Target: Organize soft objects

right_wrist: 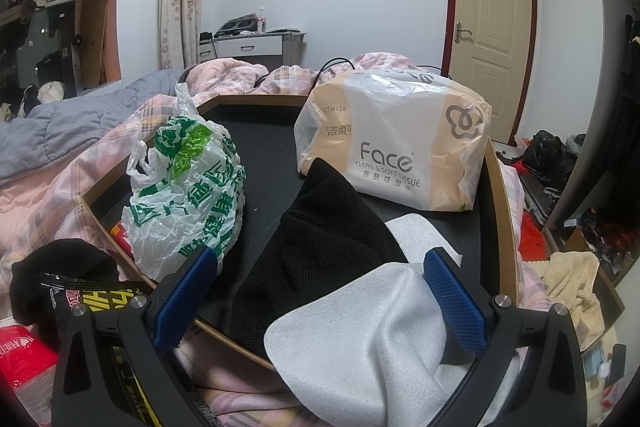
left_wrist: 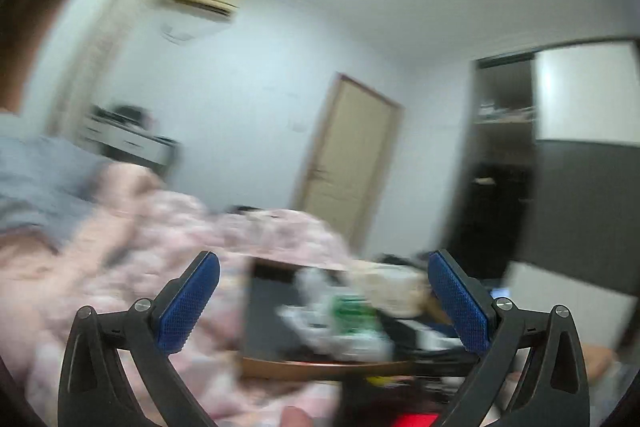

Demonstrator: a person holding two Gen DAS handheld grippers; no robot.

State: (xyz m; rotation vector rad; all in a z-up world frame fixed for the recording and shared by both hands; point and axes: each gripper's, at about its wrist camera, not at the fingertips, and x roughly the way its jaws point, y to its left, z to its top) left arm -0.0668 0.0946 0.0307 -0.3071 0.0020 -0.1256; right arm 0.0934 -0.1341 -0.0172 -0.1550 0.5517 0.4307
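Both tongs spread: left tongs [left_wrist: 324,301] empty; my right tongs [right_wrist: 320,297] straddle white foam sheet [right_wrist: 360,339]; next, pinch it.

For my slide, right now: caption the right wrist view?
Open right tool over black sock, white cloth on tray.

- The left gripper [left_wrist: 324,303], black plastic with blue bumpy pads, is tipped up high toward the room.
- Its two fingers [left_wrist: 188,307] are spread wide apart, with nothing between them.
- Its picture is blurry.
- The right gripper [right_wrist: 320,303], black with the same blue bumpy pads, points forward and a little down.
- Its two fingers [right_wrist: 456,303] are spread wide apart too.
- Soft cloth lies between the right gripper's fingers, but the pads are not squeezing it.
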